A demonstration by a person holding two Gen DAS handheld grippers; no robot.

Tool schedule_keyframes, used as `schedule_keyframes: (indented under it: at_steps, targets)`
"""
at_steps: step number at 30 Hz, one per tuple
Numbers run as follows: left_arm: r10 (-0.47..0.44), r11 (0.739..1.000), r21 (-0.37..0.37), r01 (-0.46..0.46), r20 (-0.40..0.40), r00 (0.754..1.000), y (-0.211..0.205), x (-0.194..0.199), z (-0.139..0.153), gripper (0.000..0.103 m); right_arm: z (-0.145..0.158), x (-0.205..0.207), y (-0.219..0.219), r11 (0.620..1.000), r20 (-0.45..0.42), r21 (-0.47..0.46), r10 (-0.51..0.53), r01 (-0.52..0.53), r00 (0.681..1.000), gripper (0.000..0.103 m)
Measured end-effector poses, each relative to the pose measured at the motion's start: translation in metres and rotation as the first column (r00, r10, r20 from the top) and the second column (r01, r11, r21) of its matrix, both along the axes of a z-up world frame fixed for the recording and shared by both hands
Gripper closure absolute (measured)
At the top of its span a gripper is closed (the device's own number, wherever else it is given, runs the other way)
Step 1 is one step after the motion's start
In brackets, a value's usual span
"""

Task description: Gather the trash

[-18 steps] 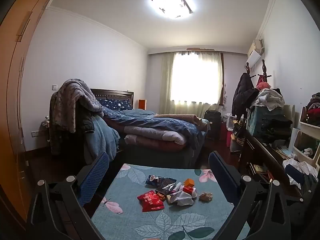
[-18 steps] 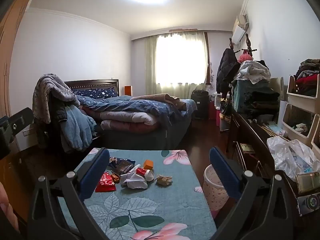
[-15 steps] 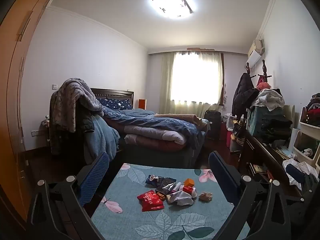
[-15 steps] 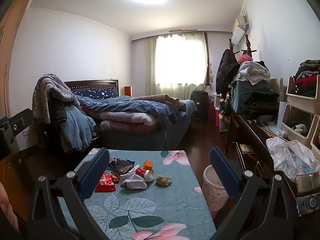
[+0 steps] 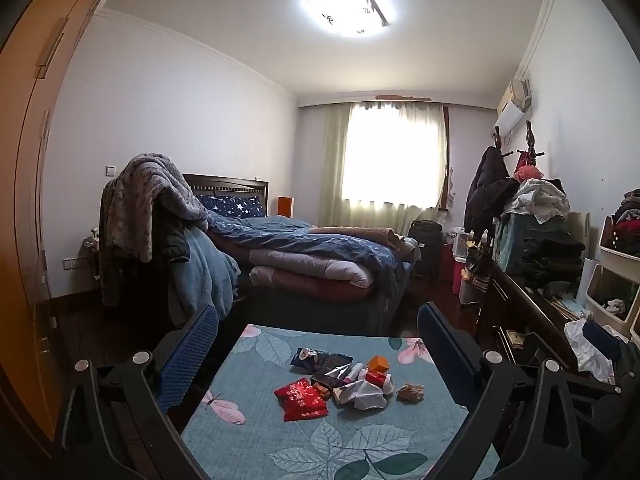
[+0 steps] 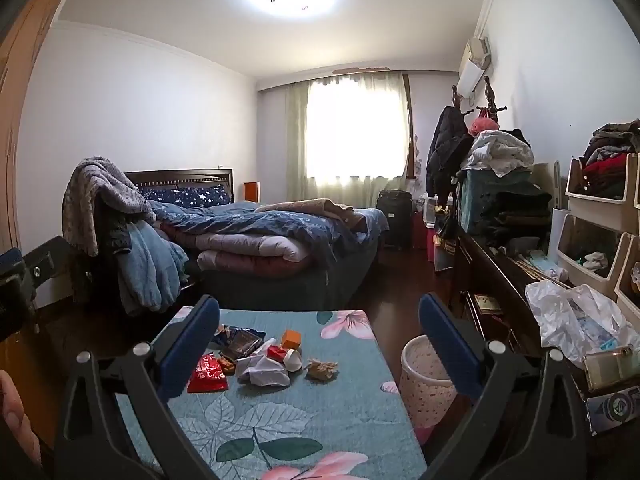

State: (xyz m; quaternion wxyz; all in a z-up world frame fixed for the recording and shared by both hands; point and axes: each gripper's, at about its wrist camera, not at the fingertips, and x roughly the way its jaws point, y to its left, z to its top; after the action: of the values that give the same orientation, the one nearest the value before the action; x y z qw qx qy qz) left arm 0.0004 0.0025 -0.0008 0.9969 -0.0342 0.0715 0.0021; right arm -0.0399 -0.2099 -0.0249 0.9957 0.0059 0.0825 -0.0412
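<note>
No visible shift since before: left gripper point(image 5: 318, 344) and right gripper point(image 6: 320, 326) wide open, empty, above littered table point(image 5: 256, 436).

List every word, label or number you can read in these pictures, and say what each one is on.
None can be read.
Red snack packet: pale print, too blurred.
Dark wrappers: printing too small.
Red-and-white wrapper: markings unreadable.
Box with a round logo, right edge of the right wrist view: no letters legible.
</note>
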Motion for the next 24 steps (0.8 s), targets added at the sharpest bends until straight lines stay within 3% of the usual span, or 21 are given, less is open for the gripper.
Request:
schedule_keyframes:
  at_steps: [24]
  targets:
    - [0.001,1.000,0.000,-0.001,-0.004,1.000,-0.0006,0.0023,-0.0011,0.004,-0.0024,-0.0006,-0.0017,1.000,0.001,-0.002,0.003,-0.003,1.000,0.003]
